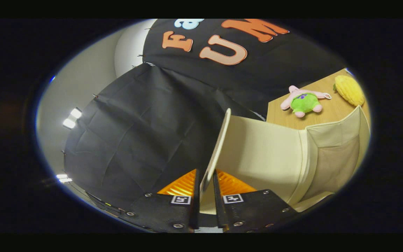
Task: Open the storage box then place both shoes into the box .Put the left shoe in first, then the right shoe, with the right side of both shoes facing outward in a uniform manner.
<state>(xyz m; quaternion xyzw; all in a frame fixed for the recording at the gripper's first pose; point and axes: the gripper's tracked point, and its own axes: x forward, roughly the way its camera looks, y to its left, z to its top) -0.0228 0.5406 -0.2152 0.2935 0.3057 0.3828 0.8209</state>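
Observation:
My gripper (205, 190) is shut on the edge of the storage box's lid (218, 147), a thin cream flap standing on edge between both fingers. The lid is swung up, and its pale inner face (261, 154) spreads to the right of the fingers. Beyond that, the box's beige inner wall and corner (338, 157) show, opened toward me. The view is tilted. No shoe is visible here.
A wooden table (331, 112) lies beyond the box. On it rest a pink-and-green plush toy (304, 100) and a yellow corn-shaped toy (349, 90). Black booth cloth (135, 133) hangs left of the lid, with a pale wall and lights behind it.

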